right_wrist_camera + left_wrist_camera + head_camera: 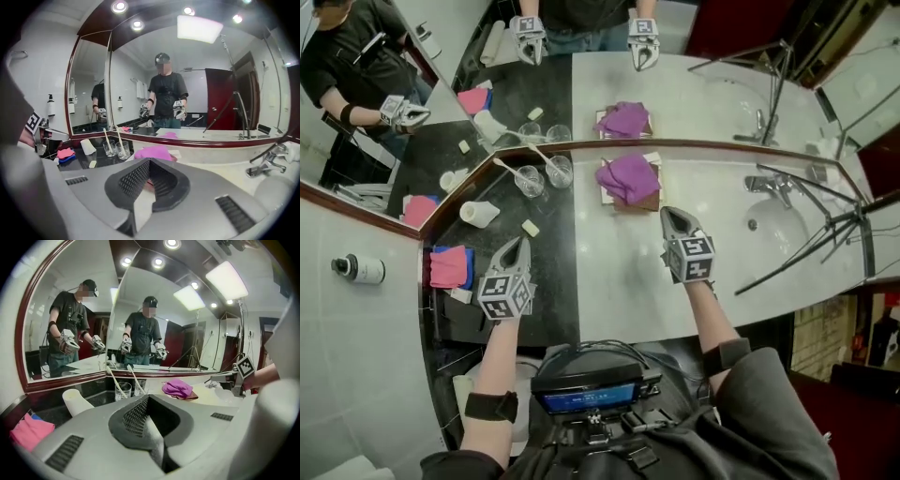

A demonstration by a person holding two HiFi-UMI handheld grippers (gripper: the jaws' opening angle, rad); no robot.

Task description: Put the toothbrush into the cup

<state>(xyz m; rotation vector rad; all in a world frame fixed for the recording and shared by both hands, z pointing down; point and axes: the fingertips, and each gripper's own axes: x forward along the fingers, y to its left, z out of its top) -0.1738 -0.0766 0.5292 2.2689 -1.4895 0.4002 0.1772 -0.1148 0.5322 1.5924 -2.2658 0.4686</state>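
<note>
No legible text — none anywhere

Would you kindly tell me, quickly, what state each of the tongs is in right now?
Left tongs: closed, holding nothing.
Right tongs: closed, holding nothing.

Item 1, my left gripper (522,243): jaws pressed together, nose aimed away from me and tipped downward.
Item 2, left forearm (494,356): bare, straight behind that gripper, black wrist band (492,406) further back.
Item 3, my right gripper (674,216): jaws together, same tilt, well apart from the left, slightly ahead.
Item 4, right forearm (712,323): bare, ending in a grey sleeve (759,403).
</note>
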